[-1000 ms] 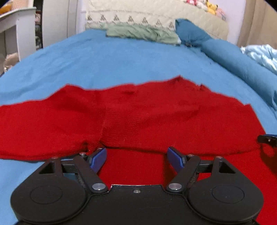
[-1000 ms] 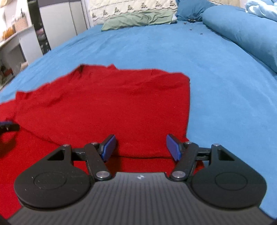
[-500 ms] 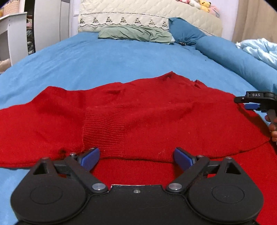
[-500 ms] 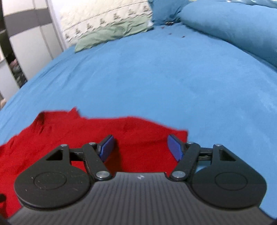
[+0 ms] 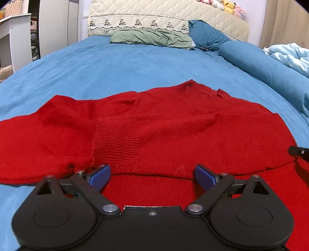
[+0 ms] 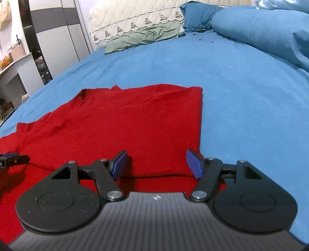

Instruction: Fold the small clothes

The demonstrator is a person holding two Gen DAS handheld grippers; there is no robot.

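Observation:
A red knit sweater (image 5: 173,131) lies flat on the blue bedsheet (image 5: 135,65), with a sleeve folded across its body and the ribbed cuff (image 5: 117,141) near the middle. It also shows in the right wrist view (image 6: 135,125), its right edge straight. My left gripper (image 5: 152,174) is open and empty, low over the folded edge at the sweater's near side. My right gripper (image 6: 156,164) is open and empty over the sweater's near right corner. Each gripper's tip shows at the edge of the other's view.
A green pillow (image 5: 152,37) and a cream quilted headboard (image 5: 164,17) are at the far end. A long blue bolster (image 5: 260,63) and a pale blue duvet (image 5: 289,56) lie at the right. A wardrobe (image 6: 56,38) and white desk (image 5: 13,38) stand left of the bed.
The left gripper's jaws have opened wider and it has drawn back slightly. The right gripper swung away over the bed and came back to the sweater's right corner. The sweater has not moved.

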